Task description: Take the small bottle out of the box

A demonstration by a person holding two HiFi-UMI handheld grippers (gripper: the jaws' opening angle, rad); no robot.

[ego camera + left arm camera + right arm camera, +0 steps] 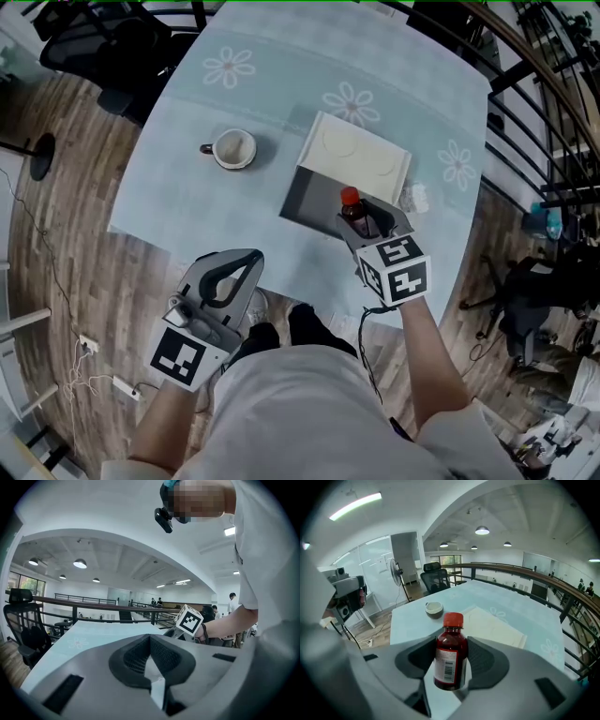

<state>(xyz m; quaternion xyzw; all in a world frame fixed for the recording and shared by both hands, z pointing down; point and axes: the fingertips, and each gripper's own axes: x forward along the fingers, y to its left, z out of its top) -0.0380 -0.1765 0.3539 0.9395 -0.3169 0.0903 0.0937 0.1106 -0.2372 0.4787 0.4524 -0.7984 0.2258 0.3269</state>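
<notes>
A small dark-red bottle [354, 214] [450, 660] with a red cap stands upright between the jaws of my right gripper [367, 221] [450, 667], which is shut on its labelled body. It hangs over the near right corner of the open grey box [307, 202], whose white lid [361, 150] [499, 626] lies folded back behind. My left gripper [247, 262] [150, 643] hovers at the table's near edge, left of the box, jaws together and holding nothing.
A white cup [233, 148] [434, 609] sits on the pale blue flowered table [234, 216], left of the box. Crumpled white paper [415, 197] lies by the box's right side. An office chair [103, 47] stands at the far left, a railing [525, 56] on the right.
</notes>
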